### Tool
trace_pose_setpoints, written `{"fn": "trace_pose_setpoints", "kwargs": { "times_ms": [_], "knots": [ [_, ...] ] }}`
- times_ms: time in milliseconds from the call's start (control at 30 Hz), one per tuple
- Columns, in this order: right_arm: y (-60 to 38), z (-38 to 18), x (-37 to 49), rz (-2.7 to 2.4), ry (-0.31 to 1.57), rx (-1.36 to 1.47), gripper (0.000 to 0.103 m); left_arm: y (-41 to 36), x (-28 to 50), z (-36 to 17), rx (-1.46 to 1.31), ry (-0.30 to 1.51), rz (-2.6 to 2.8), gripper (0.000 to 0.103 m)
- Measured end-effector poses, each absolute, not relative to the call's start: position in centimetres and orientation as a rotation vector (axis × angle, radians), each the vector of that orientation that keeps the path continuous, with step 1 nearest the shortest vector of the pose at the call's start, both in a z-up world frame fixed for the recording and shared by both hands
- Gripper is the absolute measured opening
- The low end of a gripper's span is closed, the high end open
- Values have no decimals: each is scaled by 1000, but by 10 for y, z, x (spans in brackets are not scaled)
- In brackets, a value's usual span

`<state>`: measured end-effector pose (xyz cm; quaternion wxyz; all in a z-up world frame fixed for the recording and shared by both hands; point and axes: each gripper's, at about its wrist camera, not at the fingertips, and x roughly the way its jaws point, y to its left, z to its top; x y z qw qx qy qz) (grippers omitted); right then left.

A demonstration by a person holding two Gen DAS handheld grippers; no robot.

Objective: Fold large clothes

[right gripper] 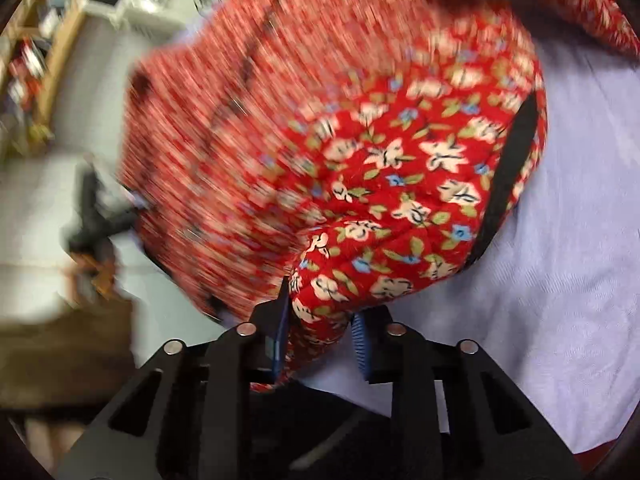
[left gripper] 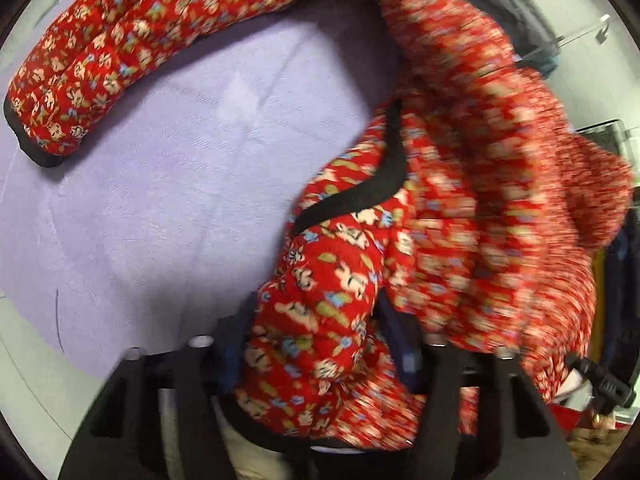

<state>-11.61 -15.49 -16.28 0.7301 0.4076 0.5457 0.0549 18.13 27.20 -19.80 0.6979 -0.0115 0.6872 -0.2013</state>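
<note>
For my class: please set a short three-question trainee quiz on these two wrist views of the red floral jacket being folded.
1. True or false: both grippers are shut on the red floral jacket.
2. What colour is the cloth under the jacket? A) green B) lavender C) black
3. Fill in: the sleeve lying flat ends in a ___ cuff.

Key:
1. True: the left gripper and the right gripper each pinch a fold of it.
2. B
3. black
</note>
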Motion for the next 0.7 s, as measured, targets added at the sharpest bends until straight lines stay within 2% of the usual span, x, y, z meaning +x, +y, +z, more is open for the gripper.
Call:
{"fn": "trace_pose_setpoints", "kwargs": {
  "times_ms": [67,167,233,267,300,333,367,400,433,500,633,700],
  "knots": [
    [-169,-117,-104,128,1113,910,24,273,185,-168,-129,1508,-540,37],
    [-196,-54,-83,98,972,873,23,275,194,-120,-223,1424,-629,33],
    [-221,-34,-76,66,902,928,23,280,206,-94,-343,1352,-697,20],
    [-231,-31,-70,55,881,974,24,281,207,-87,-401,1330,-723,19],
    [-239,-31,-62,39,874,1004,28,286,218,-80,-471,1304,-723,23],
    [-241,-35,-54,9,897,991,30,284,221,-81,-469,1296,-691,32],
    [-238,-44,-46,-16,946,983,32,281,224,-84,-397,1296,-617,65],
    [-234,-51,-46,-22,986,986,37,287,230,-86,-331,1291,-557,78],
    [-226,-63,-44,-23,1047,983,45,288,232,-92,-289,1279,-526,78],
    [-206,-83,-49,-48,1108,940,54,296,232,-111,-274,1320,-526,80],
    [-193,-102,-79,-63,1121,945,63,315,222,-156,-276,1440,-414,80],
    [-183,-107,-89,-62,1204,857,70,325,205,-173,-302,1483,-403,80]
  ]
}}
